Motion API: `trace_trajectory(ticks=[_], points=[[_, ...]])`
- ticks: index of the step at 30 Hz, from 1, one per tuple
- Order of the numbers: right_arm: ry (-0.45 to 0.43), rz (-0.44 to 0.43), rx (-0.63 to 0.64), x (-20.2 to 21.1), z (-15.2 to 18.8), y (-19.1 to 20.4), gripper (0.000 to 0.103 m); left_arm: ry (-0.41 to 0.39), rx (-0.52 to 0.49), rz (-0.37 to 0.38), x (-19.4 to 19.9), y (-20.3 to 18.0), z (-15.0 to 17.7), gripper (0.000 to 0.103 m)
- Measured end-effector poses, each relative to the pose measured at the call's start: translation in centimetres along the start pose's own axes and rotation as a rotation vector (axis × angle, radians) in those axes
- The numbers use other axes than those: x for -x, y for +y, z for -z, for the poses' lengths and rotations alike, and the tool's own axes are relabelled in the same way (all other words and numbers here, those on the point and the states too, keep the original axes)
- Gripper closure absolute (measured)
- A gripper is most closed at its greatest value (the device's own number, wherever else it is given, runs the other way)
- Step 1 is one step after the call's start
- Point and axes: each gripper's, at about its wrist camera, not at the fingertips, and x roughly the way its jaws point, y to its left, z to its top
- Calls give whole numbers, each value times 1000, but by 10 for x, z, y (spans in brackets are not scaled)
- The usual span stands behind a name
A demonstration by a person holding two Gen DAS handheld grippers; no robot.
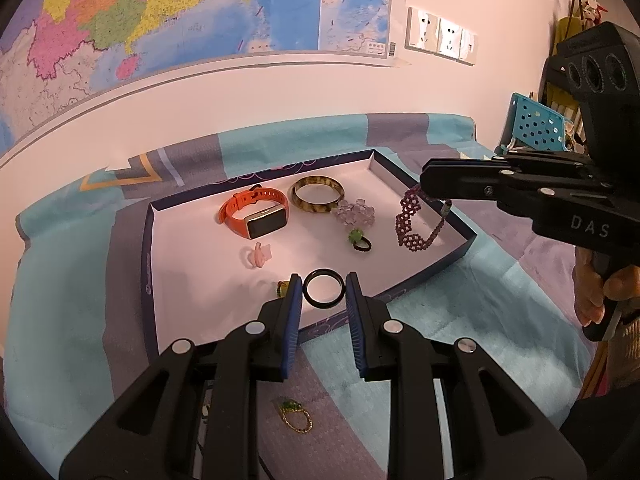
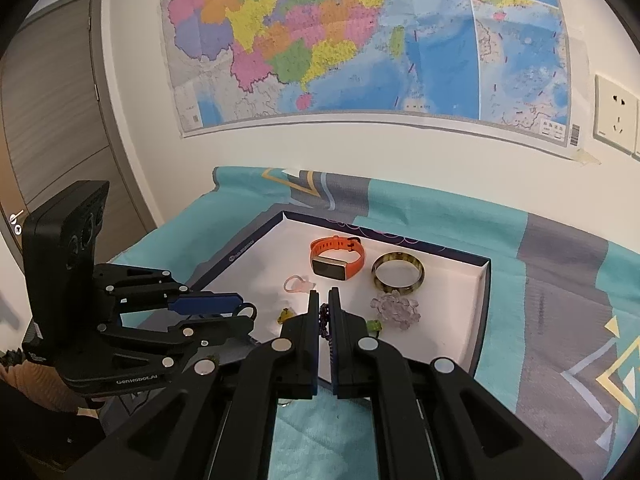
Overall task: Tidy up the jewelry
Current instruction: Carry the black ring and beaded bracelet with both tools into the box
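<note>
Left wrist view: the left gripper is clamped on a black ring over the near edge of the tray. At 2 o'clock, the right gripper pinches a purple beaded bracelet, which dangles above the tray's right side.

Right wrist view: the right gripper has its jaws together on the bracelet. The orange watch lies at 12 o'clock, the amber bangle at 1 o'clock.

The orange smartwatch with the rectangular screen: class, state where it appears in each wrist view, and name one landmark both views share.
Left wrist view: orange smartwatch, left of centre inside the tray.
Right wrist view: centre, in the tray's far half.
Shared landmark: mottled brown-yellow bangle, immediately right of it.
</note>
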Motion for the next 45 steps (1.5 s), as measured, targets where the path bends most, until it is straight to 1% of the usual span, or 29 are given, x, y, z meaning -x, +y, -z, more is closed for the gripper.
trace_trajectory(ticks=[20, 33, 45], points=[[30, -17, -29, -27, -8, -9, 100, 25, 18, -6, -21, 6, -6, 81], [64, -22, -45, -47, -7, -14, 100, 46, 19, -10, -36, 6, -12, 81], [87, -35, -69, -66, -8, -21, 100, 87, 36, -19, -58, 8, -13, 81]])
